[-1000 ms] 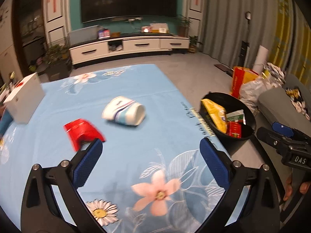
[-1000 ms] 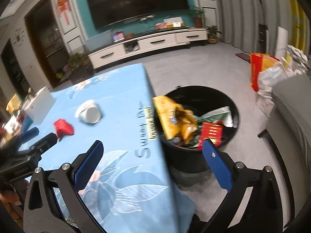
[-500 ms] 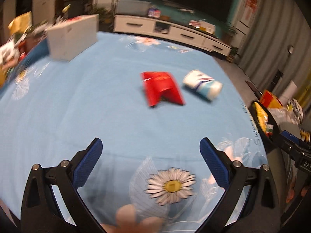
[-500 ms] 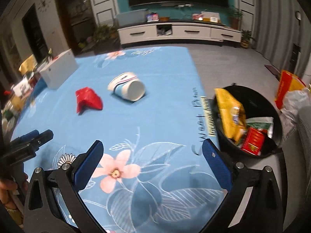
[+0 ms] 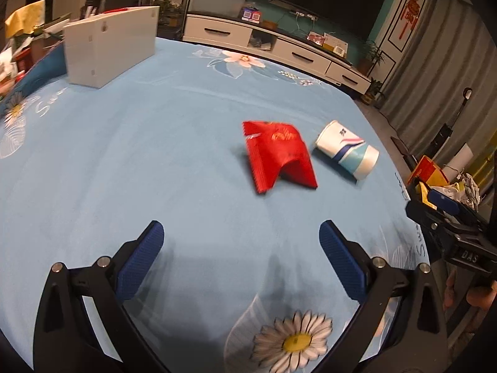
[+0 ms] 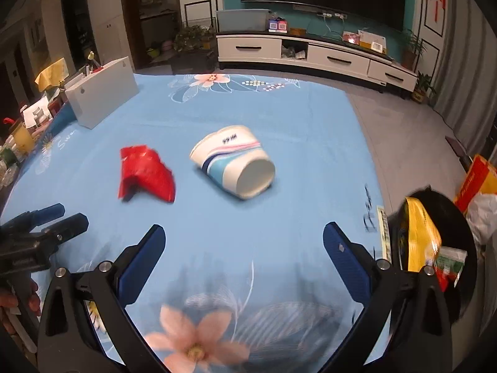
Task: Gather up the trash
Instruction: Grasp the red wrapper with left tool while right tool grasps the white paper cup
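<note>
Looks about half done: some wrappers are already dumped in the black bin (image 6: 435,267) at lower right, but the red wrapper (image 6: 146,172) and paper cup (image 6: 237,161) are left mid-frame on the surface (image 6: 310,130), and both left tongs (image 5: 240,242) and right tongs (image 6: 243,242) are spread wide, nothing held.

left gripper (image 5: 240,242) spread wide over blue tablecloth (image 5: 155,155); red wrapper (image 5: 278,155) & tipped cup (image 5: 348,152) nr right edge.

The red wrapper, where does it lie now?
In the right wrist view the red wrapper lies on the blue tablecloth, left of the tipped paper cup and apart from it, ahead of both open claws.
</note>
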The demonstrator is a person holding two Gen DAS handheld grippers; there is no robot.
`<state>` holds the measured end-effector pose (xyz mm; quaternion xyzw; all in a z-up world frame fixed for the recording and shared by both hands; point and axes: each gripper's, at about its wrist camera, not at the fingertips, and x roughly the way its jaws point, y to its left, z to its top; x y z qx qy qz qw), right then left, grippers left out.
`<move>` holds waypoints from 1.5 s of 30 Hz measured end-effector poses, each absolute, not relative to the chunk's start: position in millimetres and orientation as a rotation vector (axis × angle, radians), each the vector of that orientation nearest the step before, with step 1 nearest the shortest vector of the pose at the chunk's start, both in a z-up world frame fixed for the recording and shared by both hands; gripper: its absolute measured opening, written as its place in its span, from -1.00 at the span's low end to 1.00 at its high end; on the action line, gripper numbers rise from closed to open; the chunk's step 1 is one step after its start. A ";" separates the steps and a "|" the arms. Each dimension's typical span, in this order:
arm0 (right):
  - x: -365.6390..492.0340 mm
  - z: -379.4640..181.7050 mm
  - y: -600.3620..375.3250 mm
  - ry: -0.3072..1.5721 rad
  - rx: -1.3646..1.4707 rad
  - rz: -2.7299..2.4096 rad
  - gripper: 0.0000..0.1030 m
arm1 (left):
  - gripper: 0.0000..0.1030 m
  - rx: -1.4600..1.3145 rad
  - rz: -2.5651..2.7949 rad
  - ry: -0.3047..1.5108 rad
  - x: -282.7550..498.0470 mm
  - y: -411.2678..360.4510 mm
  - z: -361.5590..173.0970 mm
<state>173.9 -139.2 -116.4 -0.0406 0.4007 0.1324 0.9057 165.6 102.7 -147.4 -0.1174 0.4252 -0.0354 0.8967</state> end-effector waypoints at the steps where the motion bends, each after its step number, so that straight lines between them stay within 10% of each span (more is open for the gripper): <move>1: 183.2 -116.9 -138.5 0.825 -0.087 0.277 0.93 | 0.94 -0.247 -0.077 0.880 172.7 101.4 -148.0; 21: 280.5 -159.8 -103.4 0.900 -0.247 0.406 0.93 | 0.91 -0.230 -0.136 0.896 272.7 69.5 -162.5; 35: 271.9 -158.5 -106.2 0.884 -0.209 0.398 0.38 | -0.42 -0.192 -0.183 0.892 264.3 53.5 -164.8; 45: 228.0 -128.0 -139.9 0.829 -0.051 0.362 0.38 | -0.49 -0.092 -0.212 0.814 235.6 30.0 -132.6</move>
